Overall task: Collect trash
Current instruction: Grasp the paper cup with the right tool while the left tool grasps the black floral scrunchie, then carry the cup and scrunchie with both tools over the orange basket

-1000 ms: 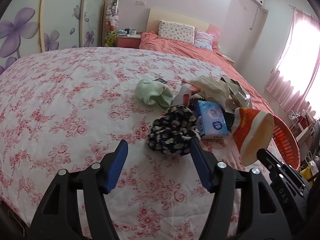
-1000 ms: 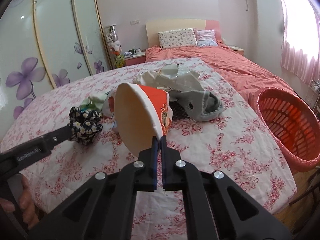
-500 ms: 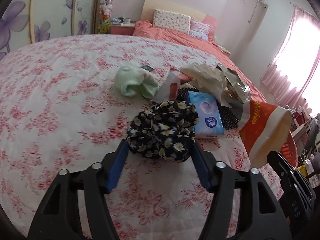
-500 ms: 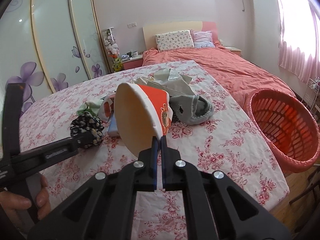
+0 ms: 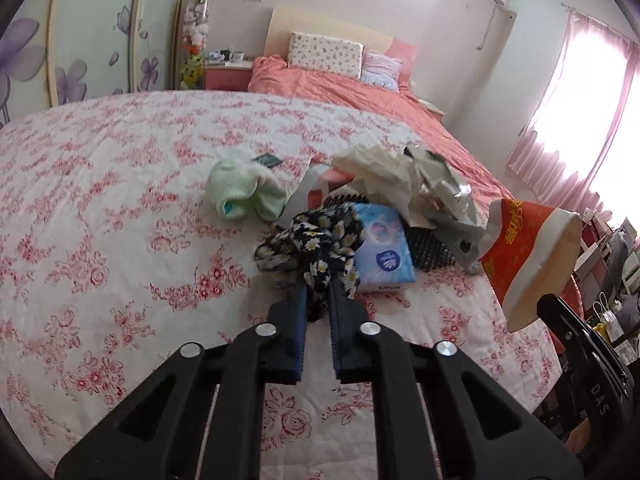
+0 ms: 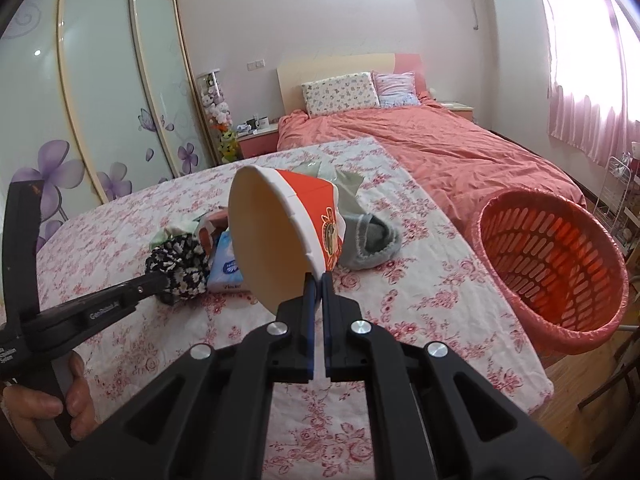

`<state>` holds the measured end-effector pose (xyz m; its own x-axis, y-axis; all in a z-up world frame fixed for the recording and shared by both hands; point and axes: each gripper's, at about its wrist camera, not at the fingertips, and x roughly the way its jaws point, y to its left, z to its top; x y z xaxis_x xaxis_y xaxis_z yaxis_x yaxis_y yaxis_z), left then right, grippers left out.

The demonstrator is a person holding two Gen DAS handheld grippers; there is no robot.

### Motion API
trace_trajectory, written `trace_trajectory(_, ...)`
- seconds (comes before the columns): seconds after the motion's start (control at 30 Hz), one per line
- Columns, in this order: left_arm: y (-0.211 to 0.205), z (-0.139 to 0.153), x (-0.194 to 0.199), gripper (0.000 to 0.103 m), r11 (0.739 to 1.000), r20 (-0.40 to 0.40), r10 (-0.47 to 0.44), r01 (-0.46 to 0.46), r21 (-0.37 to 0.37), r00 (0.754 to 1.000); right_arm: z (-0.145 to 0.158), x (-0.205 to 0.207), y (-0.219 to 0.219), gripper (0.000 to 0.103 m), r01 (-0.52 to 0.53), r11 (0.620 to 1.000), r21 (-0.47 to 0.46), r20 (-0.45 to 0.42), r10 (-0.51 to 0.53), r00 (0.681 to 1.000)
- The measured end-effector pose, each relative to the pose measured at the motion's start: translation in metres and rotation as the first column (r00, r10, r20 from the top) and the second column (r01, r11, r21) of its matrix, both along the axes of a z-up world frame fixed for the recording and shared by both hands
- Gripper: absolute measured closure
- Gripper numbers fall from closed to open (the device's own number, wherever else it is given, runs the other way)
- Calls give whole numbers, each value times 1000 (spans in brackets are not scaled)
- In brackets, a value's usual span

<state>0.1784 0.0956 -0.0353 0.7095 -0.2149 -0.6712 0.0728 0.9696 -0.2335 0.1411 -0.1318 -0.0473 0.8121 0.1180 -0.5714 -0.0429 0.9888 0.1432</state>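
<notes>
My left gripper [image 5: 318, 284] is shut on a black cloth with white flowers [image 5: 316, 242], bunched between its blue pads on the floral bedspread. In the right wrist view the same black flowered cloth [image 6: 178, 262] sits at the tip of the left gripper [image 6: 158, 280]. My right gripper [image 6: 318, 280] is shut on the rim of a red and white paper cup [image 6: 280, 236], held tilted above the bed. That paper cup [image 5: 528, 252] also shows at the right of the left wrist view. An orange slatted basket [image 6: 552, 264] stands off the bed's right edge.
A blue tissue pack [image 5: 382, 250], a pale green cloth [image 5: 244, 194], crumpled paper and wrappers [image 5: 404, 184] and a grey sock [image 6: 370, 240] lie in a pile on the bedspread [image 5: 100, 200]. A second bed with pillows [image 6: 420, 140] and a floral wardrobe [image 6: 100, 100] stand behind.
The left gripper moved forward to the black flowered cloth and shut on it. The right gripper rose a little with the paper cup.
</notes>
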Motion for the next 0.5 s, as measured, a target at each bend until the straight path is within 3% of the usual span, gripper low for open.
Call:
trace_trajectory(0.17, -4, 4, 0, 101, 1000, 20, -6, 6, 9, 1000, 4, -4, -8, 99, 18, 1000, 6, 8, -18, 1000)
trace_trajectory(0.33, -1, -6, 6, 101, 1000, -32, 15, -15, -16, 999, 3, -6, -12, 99, 27, 1000, 7, 5, -27, 1000)
trace_trajectory(0.43, -1, -8, 9, 87, 999, -49, 29, -30, -29, 998, 0, -5, -14, 99, 31, 999, 7, -4, -31, 1000)
trace_trajectory(0.5, -3, -8, 11, 65, 999, -47, 37, -38, -19, 998, -1, -5, -15, 99, 34, 999, 6, -9, -34, 999)
